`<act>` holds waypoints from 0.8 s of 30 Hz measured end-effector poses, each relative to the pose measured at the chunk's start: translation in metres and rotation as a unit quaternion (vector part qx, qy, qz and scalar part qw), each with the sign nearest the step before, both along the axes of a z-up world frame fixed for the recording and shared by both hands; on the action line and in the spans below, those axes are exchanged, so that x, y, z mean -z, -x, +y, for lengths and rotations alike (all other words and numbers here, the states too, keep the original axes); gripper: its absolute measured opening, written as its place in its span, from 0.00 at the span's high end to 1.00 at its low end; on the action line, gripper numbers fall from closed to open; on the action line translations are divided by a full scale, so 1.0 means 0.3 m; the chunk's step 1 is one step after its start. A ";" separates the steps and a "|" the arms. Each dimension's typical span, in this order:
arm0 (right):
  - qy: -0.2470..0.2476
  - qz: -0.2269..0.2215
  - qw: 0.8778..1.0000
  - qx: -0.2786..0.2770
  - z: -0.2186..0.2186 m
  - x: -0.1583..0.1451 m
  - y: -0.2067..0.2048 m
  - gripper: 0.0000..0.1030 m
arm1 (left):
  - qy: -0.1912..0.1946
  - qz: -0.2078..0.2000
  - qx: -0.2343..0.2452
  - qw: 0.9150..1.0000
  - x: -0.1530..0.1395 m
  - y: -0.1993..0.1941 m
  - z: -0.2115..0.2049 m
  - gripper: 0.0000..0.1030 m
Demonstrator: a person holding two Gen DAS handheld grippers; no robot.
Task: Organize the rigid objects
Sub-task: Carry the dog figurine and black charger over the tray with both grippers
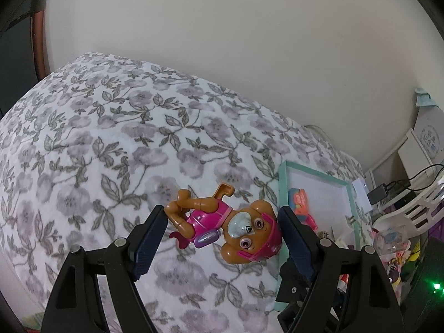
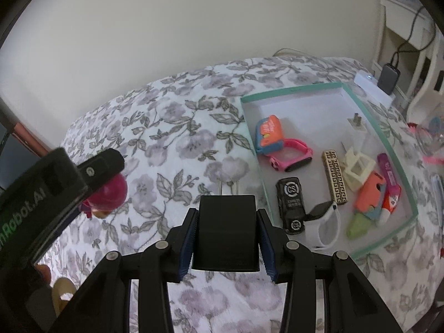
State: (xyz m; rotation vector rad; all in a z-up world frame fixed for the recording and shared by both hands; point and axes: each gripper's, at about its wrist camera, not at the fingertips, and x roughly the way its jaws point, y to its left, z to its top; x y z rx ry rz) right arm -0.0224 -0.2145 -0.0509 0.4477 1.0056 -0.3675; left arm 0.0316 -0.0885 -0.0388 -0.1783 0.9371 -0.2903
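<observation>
— Where was the toy dog point(image 1: 222, 224)?
— Lengthwise between the left gripper's point(image 1: 222, 233) pads, gripped above the flowered bedspread point(image 1: 111, 138).
— And the right gripper point(image 2: 227, 236)?
— Clamped on a black plug adapter point(image 2: 226, 233), prongs forward, just beside the green-rimmed tray point(image 2: 291, 90) of small items.

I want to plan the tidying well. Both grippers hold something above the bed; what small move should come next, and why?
Probably carry the right gripper, shut on the black plug adapter, toward the teal-rimmed tray beside it. The tray already holds other small objects and has bare floor near that rim. The left gripper clamps the toy dog.
</observation>
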 end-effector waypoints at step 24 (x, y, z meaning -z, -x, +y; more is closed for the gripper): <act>-0.028 0.008 0.991 0.134 -0.357 0.034 0.145 0.57 | -0.018 0.014 0.108 0.994 0.058 0.079 -0.298 0.20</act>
